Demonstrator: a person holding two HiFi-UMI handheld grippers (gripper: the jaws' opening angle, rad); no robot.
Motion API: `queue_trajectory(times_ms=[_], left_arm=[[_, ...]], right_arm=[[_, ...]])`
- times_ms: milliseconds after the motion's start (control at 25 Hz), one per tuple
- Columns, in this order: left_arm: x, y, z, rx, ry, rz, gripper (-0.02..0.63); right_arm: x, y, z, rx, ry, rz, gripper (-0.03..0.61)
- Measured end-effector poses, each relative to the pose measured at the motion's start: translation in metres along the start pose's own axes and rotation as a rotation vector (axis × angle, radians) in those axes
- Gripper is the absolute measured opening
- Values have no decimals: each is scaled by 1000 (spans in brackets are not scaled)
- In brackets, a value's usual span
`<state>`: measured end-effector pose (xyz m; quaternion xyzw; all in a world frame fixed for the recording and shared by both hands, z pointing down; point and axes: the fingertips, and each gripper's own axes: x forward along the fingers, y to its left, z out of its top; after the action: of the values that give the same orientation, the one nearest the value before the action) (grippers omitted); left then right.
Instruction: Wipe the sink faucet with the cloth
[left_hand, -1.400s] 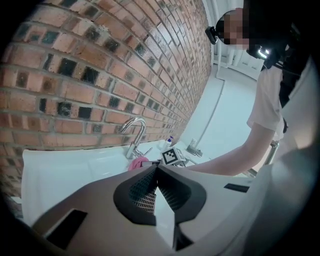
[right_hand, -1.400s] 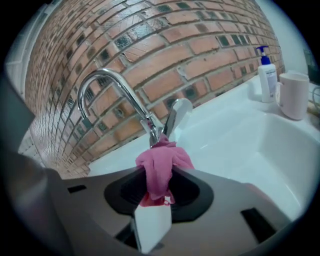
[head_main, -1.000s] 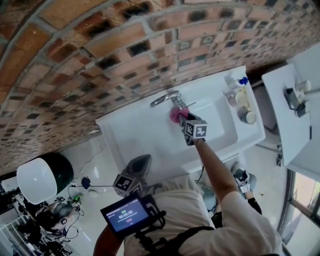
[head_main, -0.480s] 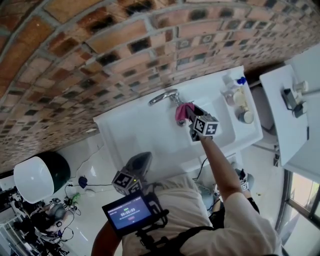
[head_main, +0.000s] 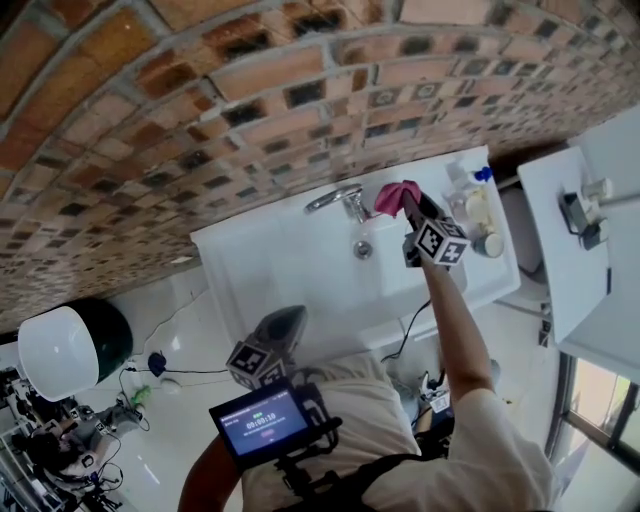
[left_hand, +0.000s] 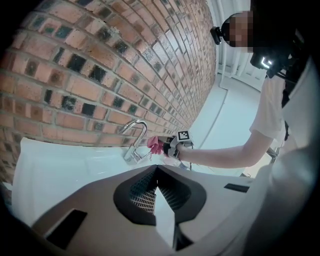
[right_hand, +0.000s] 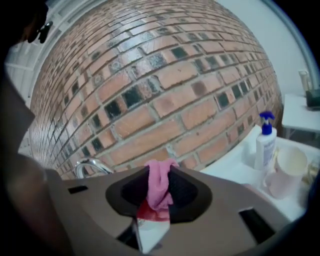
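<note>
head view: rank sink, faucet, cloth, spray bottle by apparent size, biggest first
1. Sink, by far.
2. Faucet and cloth: too close to rank; the faucet is longer, the cloth fuller.
3. Spray bottle, seen from above, looks slightly smaller, but only just.

Light: bright, even daylight throughout.
Glare: glossy white ceramic sink (head_main: 290, 270) washed out, detail lost.
Distortion: strong fisheye; red-brown brick wall (head_main: 200, 110) bowed; black vignette at gripper-view corners.
Focus: crumpled pink fabric cloth (right_hand: 159, 182) soft, close to the lens.
Shadows: faint, soft-edged.
</note>
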<state>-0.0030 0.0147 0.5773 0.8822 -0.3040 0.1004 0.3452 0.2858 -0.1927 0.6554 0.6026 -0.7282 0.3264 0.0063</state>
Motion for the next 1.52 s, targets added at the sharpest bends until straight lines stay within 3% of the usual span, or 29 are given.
queue_trajectory(times_ms=[120,240,520,680,840,1040,1240,1320,1520], left_arm=[[-2,1,0,3,-18,2,3],[-4,2,4,0,-31,4,3],[-13,13,1,-8,-53,27,3],[-17,11,-3,-15,-34,31,3],[-25,15,-5,-10,-29,55,3],[-32,23,-7,-33,-34,85,3],[-30,20,-4,-17,-36,77,3],[-30,18,-4,-19,-39,74,3],[-28,27,-8,10,-36,85,3]], right_arm=[[-2,24,21,-142,10,46,114],[-8,63,7,-362,87,96,114],[20,140,-102,-961,350,196,114],[55,148,-163,-1282,539,190,114],[78,135,-196,-1503,704,145,114],[92,102,-217,-1708,896,31,114],[89,85,-213,-1839,956,-67,114],[85,84,-209,-1834,934,-62,114],[79,94,-193,-1704,818,-32,112]])
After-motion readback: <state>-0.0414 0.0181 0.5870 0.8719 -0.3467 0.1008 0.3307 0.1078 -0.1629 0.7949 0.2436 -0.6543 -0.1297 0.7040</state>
